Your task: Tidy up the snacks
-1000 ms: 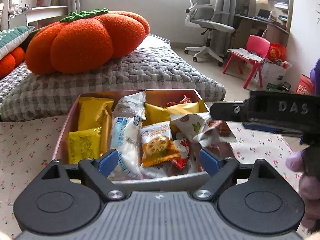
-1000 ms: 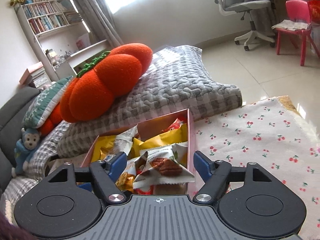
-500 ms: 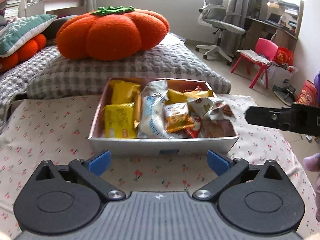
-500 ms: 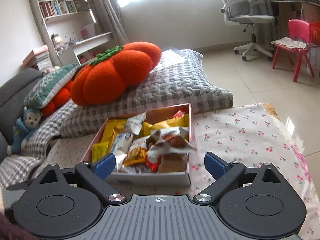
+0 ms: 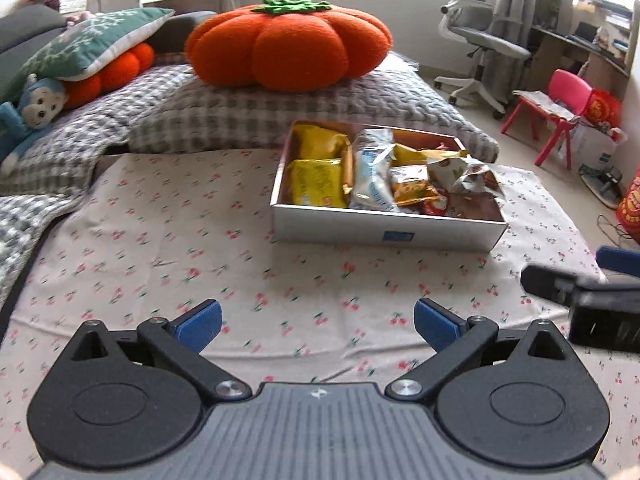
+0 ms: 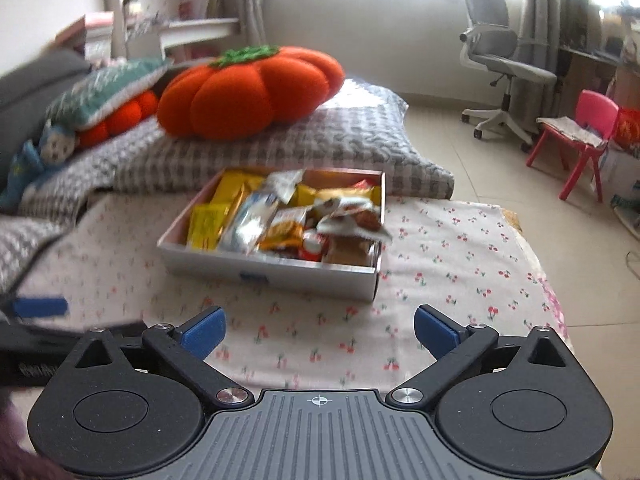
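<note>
Rested on a grey quilted cushion point(image 5: 288, 116): an orange pumpkin pillow point(image 5: 288, 44). Lay spread in front: a cherry-print cloth point(image 5: 160, 240). Sat at far left: a blue monkey toy point(image 5: 32, 108). Stood behind, on the tiled floor: a grey office chair point(image 6: 504, 64) and a pink child's chair point(image 6: 580, 136).

left gripper point(image 5: 316, 325) spread wide, blue pads point(image 5: 199, 324) far apart, nothing between them, held low and level, pointing forward. right gripper point(image 6: 319, 330) likewise wide open and empty, blue fingertips point(image 6: 436, 330) well apart. seen from the left wrist, right gripper point(image 5: 588, 300) just off to the right side, roughly alongside; from the right wrist, left gripper point(image 6: 44, 320) at the left edge, blurred.
</note>
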### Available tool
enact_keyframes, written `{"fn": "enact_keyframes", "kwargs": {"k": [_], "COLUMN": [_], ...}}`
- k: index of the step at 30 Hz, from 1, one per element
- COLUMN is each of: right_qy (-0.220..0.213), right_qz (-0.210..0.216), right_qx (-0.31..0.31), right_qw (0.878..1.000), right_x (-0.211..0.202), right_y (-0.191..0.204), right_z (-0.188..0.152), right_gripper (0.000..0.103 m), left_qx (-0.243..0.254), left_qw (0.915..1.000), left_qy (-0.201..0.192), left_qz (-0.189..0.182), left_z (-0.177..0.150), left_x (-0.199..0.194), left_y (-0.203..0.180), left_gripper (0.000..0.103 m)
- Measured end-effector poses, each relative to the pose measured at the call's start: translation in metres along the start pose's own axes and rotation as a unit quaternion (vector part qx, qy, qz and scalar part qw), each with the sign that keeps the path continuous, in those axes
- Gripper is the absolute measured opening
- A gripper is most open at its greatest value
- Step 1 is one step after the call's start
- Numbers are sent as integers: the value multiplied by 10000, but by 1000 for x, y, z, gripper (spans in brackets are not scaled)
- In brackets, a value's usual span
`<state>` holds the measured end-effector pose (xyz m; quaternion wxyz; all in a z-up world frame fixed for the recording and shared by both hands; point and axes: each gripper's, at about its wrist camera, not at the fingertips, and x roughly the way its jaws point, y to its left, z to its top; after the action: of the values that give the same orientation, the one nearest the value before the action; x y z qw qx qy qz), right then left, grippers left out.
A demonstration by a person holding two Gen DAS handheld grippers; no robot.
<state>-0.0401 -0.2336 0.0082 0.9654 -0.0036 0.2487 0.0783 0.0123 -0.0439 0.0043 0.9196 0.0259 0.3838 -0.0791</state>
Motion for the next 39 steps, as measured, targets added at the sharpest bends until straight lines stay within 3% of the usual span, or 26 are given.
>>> {"fn": "enact_keyframes", "kwargs": {"k": [15, 39], "right_qy": [342, 339], "right_qz": [-240, -218], "right_qx": [51, -92], "right_qw": [9991, 9991], "right_x": [-17, -19], "right_y": [22, 28], "right_z": [-19, -22], "right_gripper": [102, 102], "left_qx": [-106, -81], "left_qw": [9979, 9980], "left_qy": [177, 262], "left_qz": [611, 569], "left_z": [-28, -28], "left_x": [-23, -27], "left_y": [7, 3], "left_gripper": [103, 103]}}
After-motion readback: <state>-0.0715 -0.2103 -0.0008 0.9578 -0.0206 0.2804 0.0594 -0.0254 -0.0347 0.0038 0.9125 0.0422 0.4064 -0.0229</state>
